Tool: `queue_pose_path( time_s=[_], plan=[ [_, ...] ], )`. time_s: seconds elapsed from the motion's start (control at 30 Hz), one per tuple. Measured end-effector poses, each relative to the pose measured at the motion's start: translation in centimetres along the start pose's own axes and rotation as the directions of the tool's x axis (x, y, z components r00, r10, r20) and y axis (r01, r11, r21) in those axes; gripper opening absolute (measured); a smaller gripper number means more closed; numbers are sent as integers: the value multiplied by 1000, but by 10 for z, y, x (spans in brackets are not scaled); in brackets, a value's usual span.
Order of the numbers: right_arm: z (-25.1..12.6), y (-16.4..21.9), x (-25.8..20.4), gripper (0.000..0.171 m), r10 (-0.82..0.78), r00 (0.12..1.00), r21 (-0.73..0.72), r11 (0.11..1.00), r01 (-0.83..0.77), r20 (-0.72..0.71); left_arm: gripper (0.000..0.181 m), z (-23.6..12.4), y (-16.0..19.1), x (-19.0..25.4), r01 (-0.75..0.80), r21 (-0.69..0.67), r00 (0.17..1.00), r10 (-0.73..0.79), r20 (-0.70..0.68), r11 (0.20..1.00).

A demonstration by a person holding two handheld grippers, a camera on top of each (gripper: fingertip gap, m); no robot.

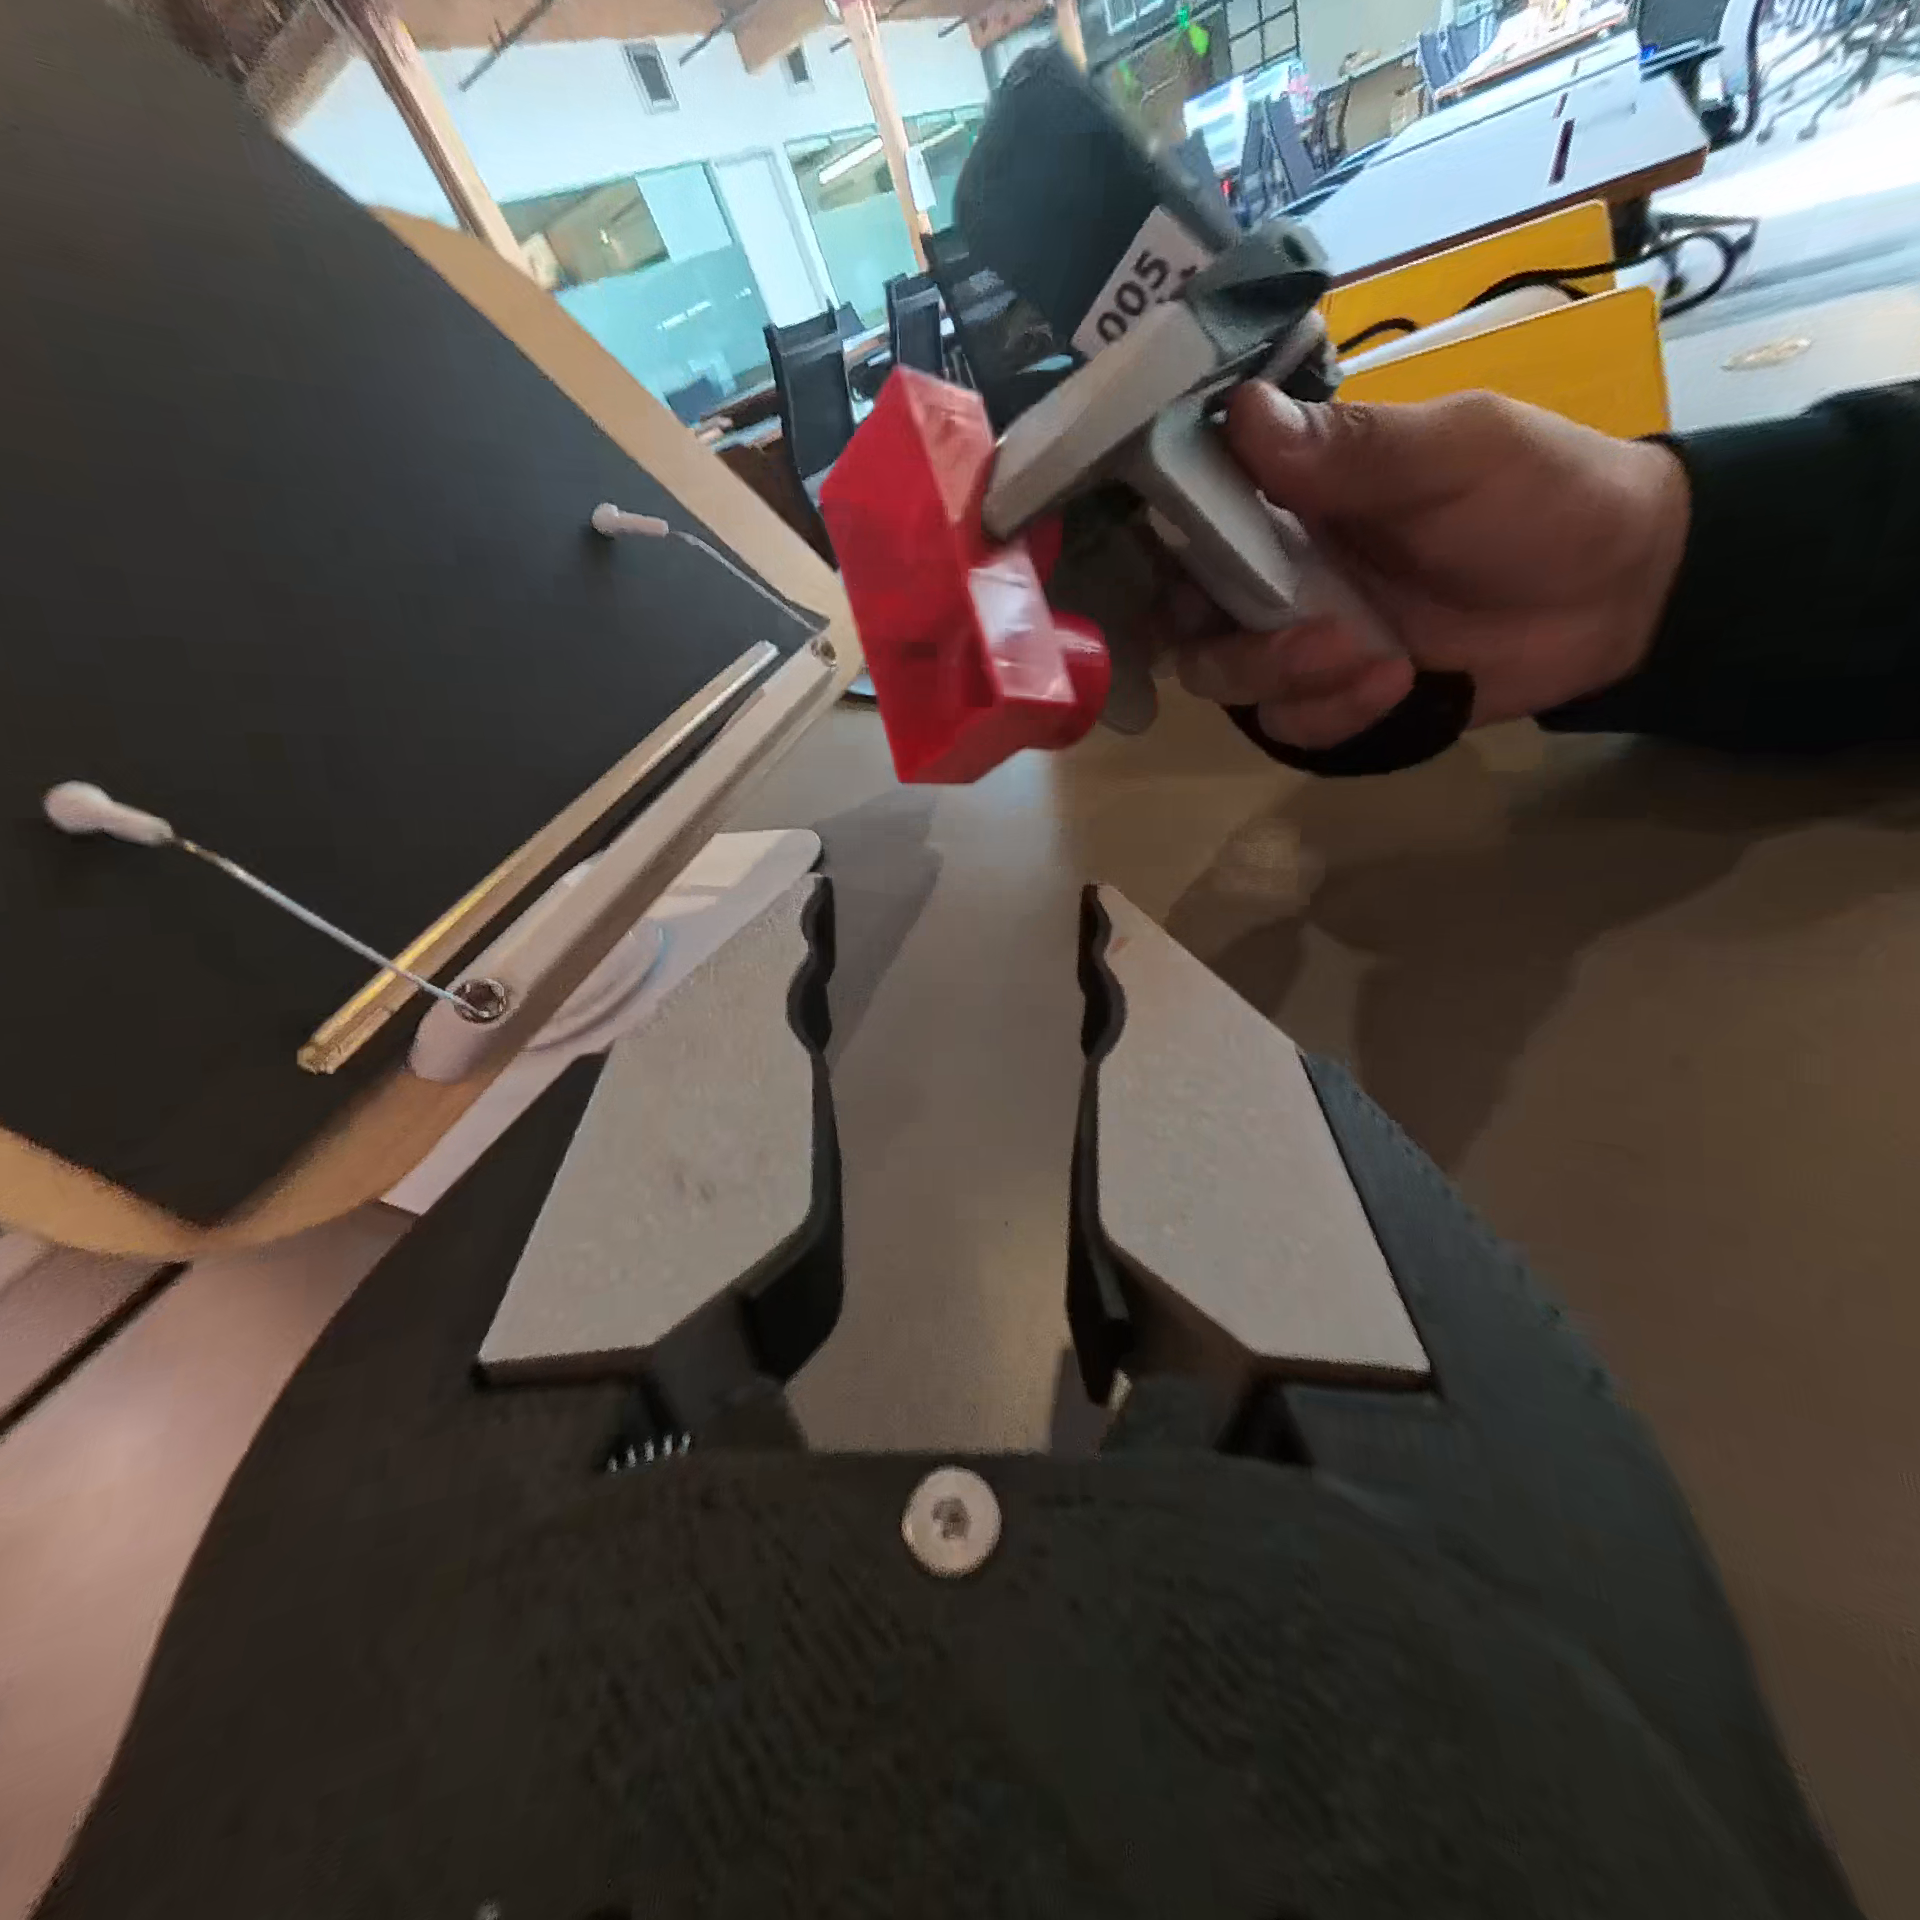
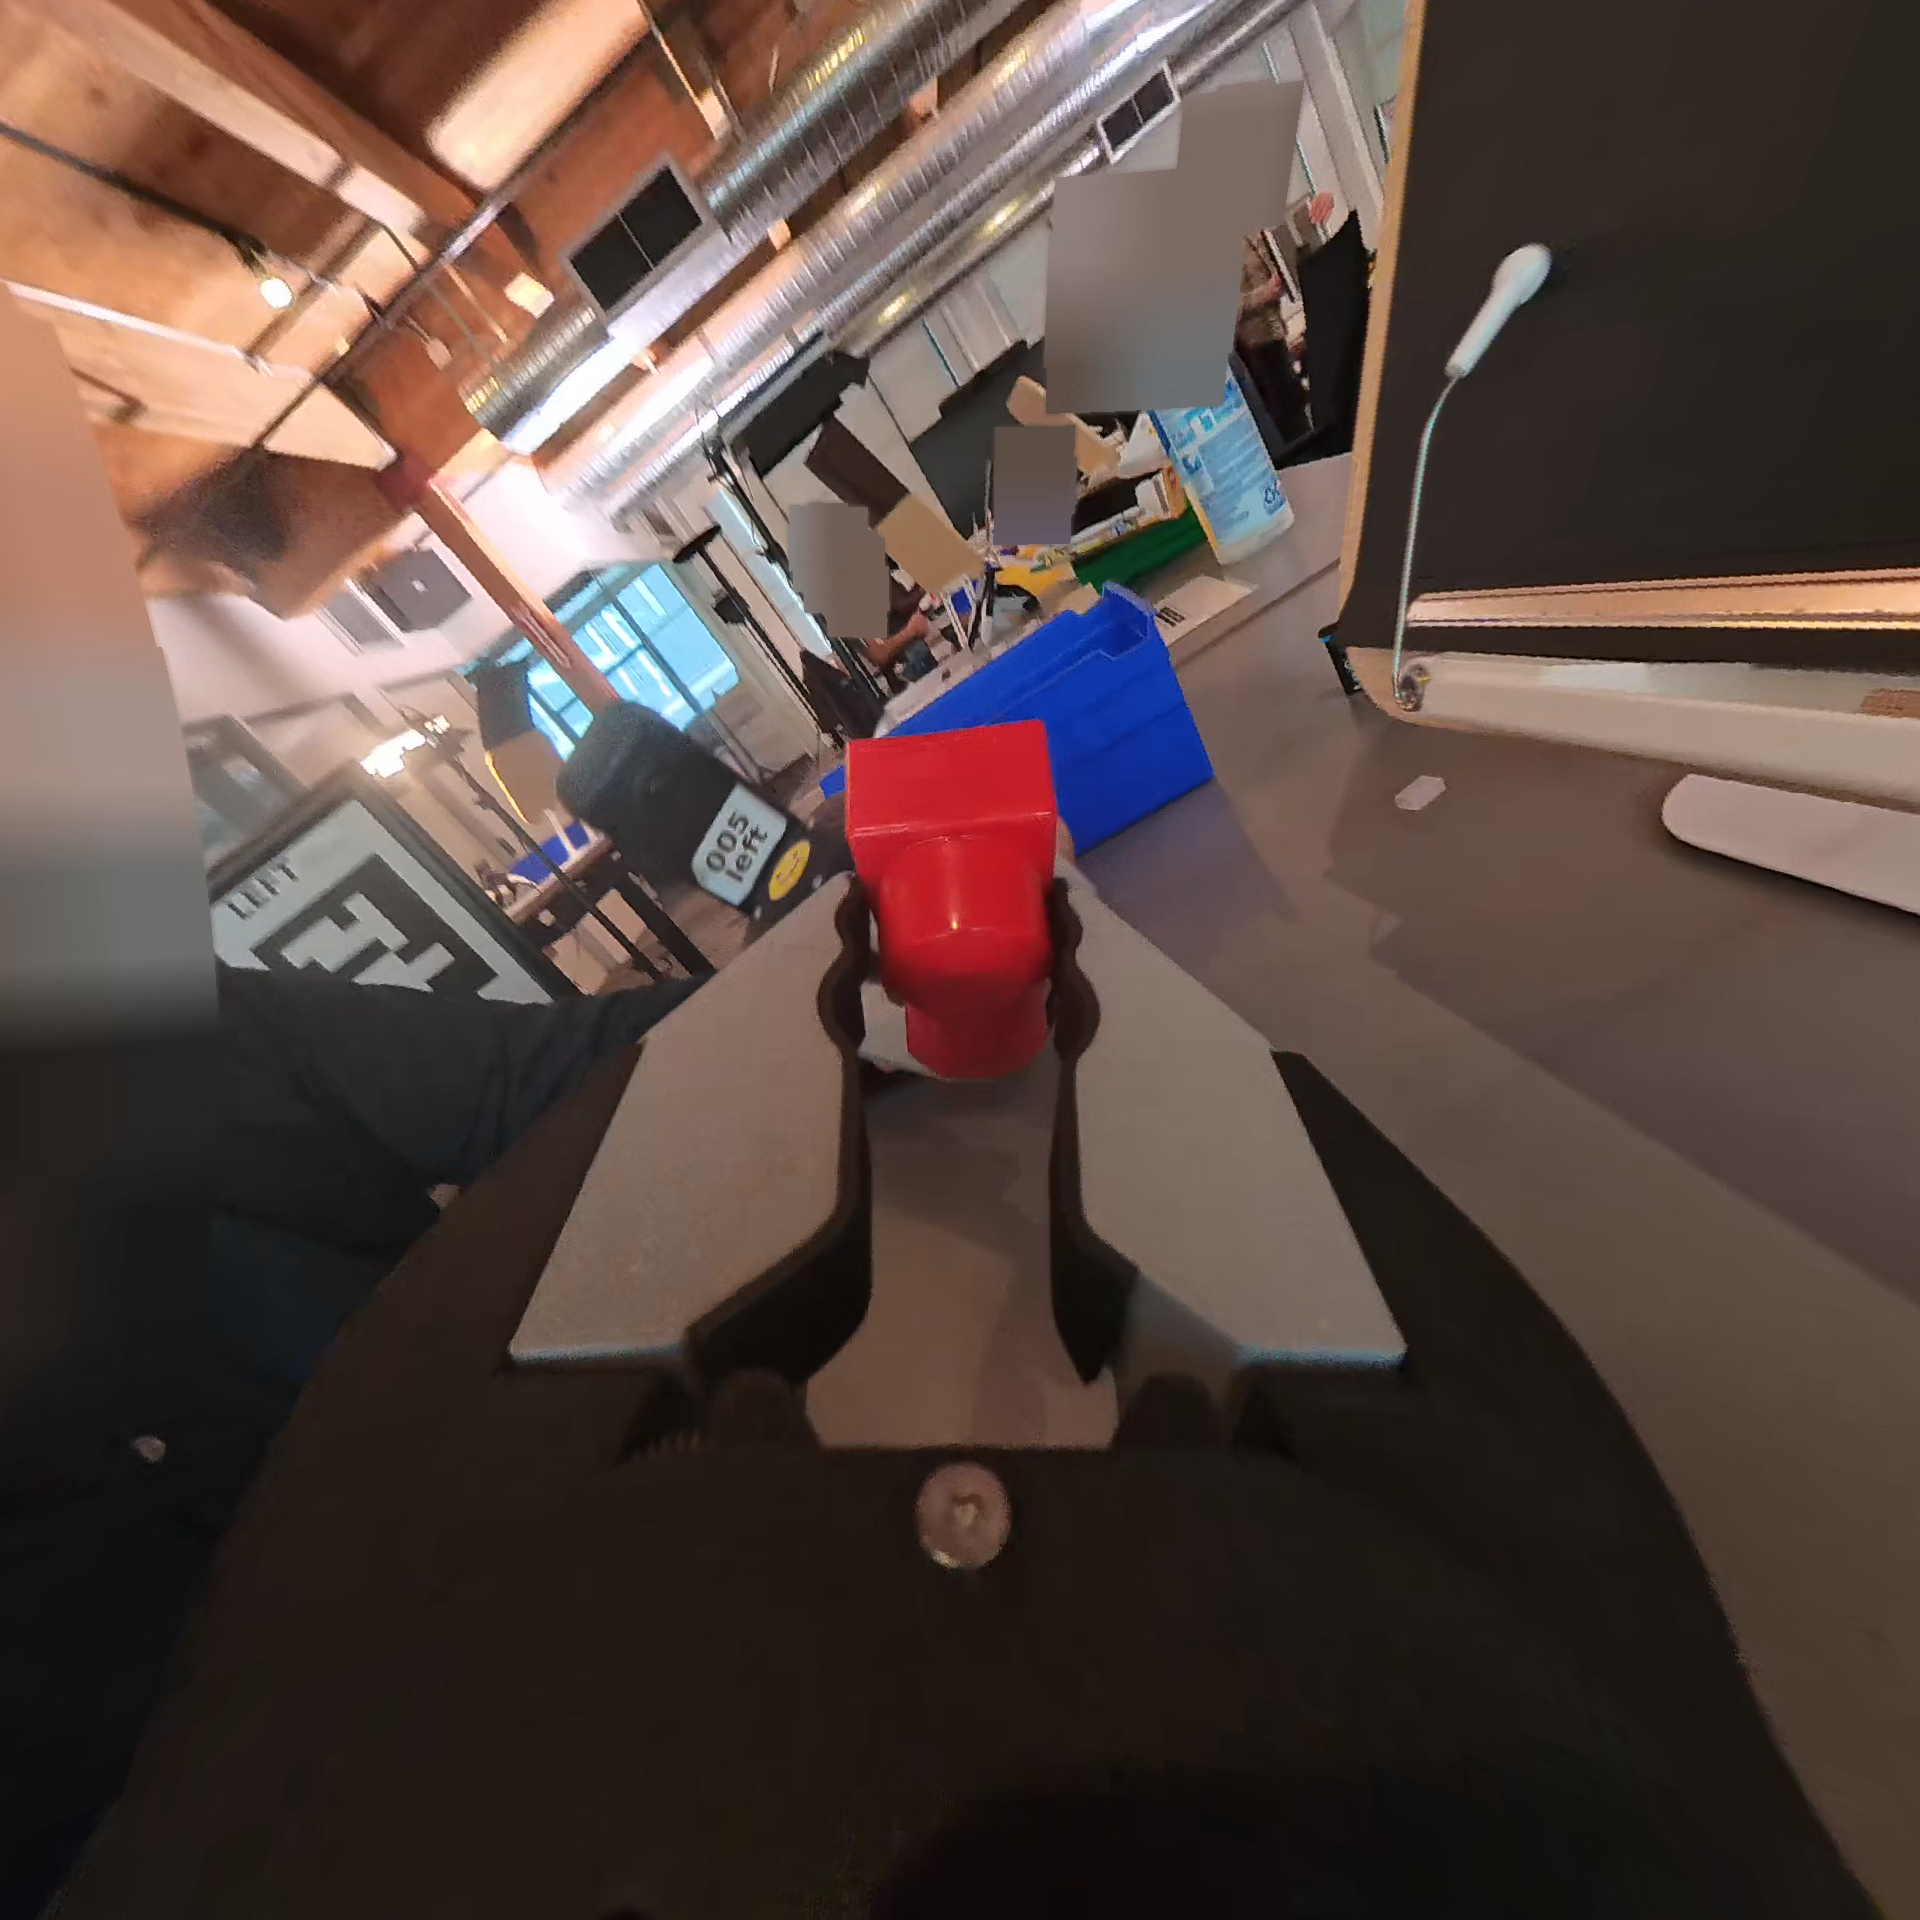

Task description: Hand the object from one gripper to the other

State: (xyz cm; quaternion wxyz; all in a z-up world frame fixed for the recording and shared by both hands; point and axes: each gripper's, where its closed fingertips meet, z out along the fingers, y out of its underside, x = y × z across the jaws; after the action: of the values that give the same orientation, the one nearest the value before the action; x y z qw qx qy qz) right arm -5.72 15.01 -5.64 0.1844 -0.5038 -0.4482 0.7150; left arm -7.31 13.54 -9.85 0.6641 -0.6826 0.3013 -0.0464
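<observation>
Nearest the lens, my left gripper point(image 1: 956, 935) sits with jaws parted and nothing between them, low over the grey table point(image 1: 1558, 1039). Beside it on the left I note a black board point(image 1: 260, 623) with a wooden rim, tilted. Beyond, a hand point(image 1: 1455, 561) carries my right gripper point(image 2: 956, 966), clenched on the red plastic object point(image 2: 951, 883), held aloft. A blue bin point(image 2: 1101, 727) stands behind. Judgement: pickup done; transfer not begun, the object being well apart from the empty left jaws.
</observation>
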Motion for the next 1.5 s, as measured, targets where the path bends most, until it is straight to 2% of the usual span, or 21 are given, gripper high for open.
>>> queue_pose_path(
  time_s=[0.17,0.3,0.4,0.47,0.57,0.63,0.73,0.93,1.07,1.17,1.3,1.33,1.4,1.5],
  plan=[
    [-1,-3,-1,30,62,997,39,997,-64,50,45,1,-7,3,-144,9,986,143,87,989],
    [10,5,3,30,112,992,49,992,-115,63,44,-2,-20,10,-201,48,975,195,107,978],
    [14,3,-4,30,158,978,79,982,-170,139,41,-3,-24,13,-227,45,969,220,115,973],
    [17,6,-6,30,169,974,59,982,-179,148,37,-4,-26,12,-233,52,966,225,126,971],
    [24,17,-8,30,144,979,5,989,-146,142,21,-6,-29,20,-289,78,954,281,106,954],
    [26,17,-9,30,171,972,13,984,-175,164,21,-7,-30,20,-318,72,944,309,113,945],
    [23,20,-7,31,182,969,-22,983,-181,167,19,-6,-25,20,-298,26,954,296,53,954],
    [5,13,-3,32,82,991,-63,995,-76,108,15,-16,-23,28,-72,27,976,76,-206,997],
    [3,20,-6,47,-31,998,-155,987,40,57,15,-26,-11,43,-97,2,926,91,-368,995],
    [7,34,-21,55,-55,991,-238,968,82,120,15,-30,-8,47,-105,17,907,103,-407,994],
    [17,59,-19,59,-44,992,-348,934,83,119,15,-38,-9,62,-124,61,865,138,-483,990],
    [19,66,-21,56,-29,991,-379,922,78,134,15,-39,-9,65,-143,65,858,156,-488,988],
    [20,76,-29,33,-10,983,-423,902,87,182,16,-40,-8,71,-170,57,846,175,-503,984],
    [21,67,-19,33,-21,992,-382,922,67,123,17,-33,-9,55,-188,42,902,189,-388,981]
  ],
)
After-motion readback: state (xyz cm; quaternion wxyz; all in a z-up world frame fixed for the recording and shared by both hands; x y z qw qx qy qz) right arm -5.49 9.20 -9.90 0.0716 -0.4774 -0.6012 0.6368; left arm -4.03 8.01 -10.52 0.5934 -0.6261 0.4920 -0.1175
